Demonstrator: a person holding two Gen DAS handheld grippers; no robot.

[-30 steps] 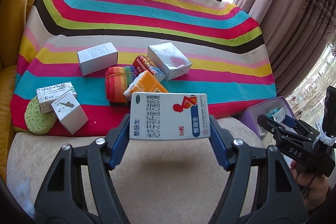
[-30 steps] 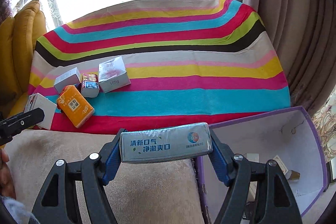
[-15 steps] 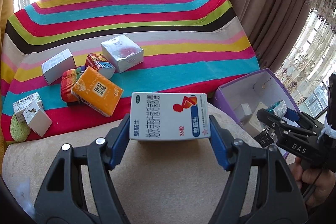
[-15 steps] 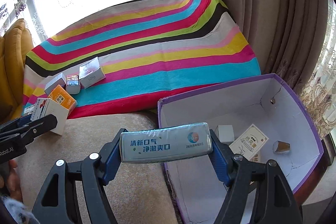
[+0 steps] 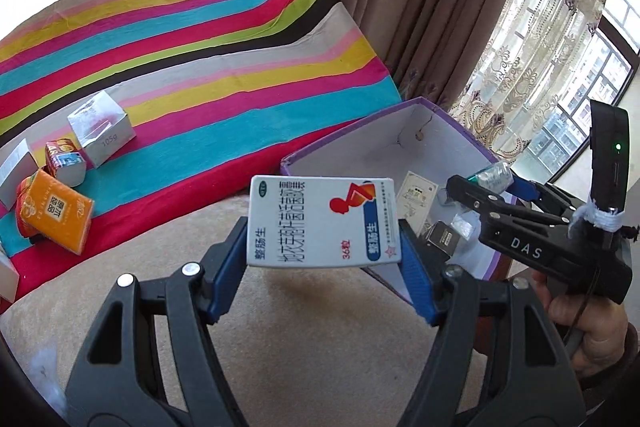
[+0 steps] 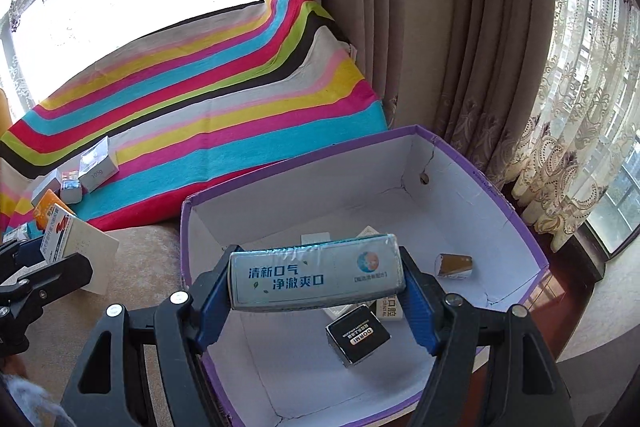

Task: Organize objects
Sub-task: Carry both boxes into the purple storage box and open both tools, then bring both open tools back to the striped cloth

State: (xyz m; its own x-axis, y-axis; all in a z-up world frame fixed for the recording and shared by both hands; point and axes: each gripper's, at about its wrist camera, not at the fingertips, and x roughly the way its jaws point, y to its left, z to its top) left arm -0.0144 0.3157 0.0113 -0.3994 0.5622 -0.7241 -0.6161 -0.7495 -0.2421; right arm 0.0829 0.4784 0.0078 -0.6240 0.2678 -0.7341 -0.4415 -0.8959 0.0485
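The white flat medicine carton with blue and red print (image 5: pixel 323 223) is clamped by its two short ends between the blue-padded fingers (image 5: pixel 230 259) of the left gripper (image 5: pixel 322 267). The carton is held off the beige upholstered cushion (image 5: pixel 312 339), just beside the near left corner of the purple-rimmed cardboard box with white inner walls (image 5: pixel 348 143).

The silver foil-wrapped oblong pack with a white and blue label (image 6: pixel 316 277) is clamped lengthwise between the fingers (image 6: pixel 420 301) of the right gripper (image 6: pixel 316 301). The pack is suspended over the open purple-rimmed box (image 6: pixel 500 203), above its near left part.

Contents of the box, as seen from the right wrist view:
- a small black carton with white lettering (image 6: pixel 357 339), tilted on the box floor;
- a small gold and white carton (image 6: pixel 454 265), lying near the right wall;
- further white cartons, partly hidden behind the held pack.

The box rests beside the cushion, next to the multicolour striped blanket (image 5: pixel 192 59). On the blanket, well apart from the box, lie:
- an orange carton with yellow print (image 5: pixel 54 217);
- a small red and white carton (image 5: pixel 66 163);
- a silver-white carton marked 105g (image 5: pixel 102 131).

A person's hand (image 5: pixel 588 331) grips the handle of the right gripper in the left wrist view. Pink-brown curtains (image 6: pixel 400 27) hang behind the box.
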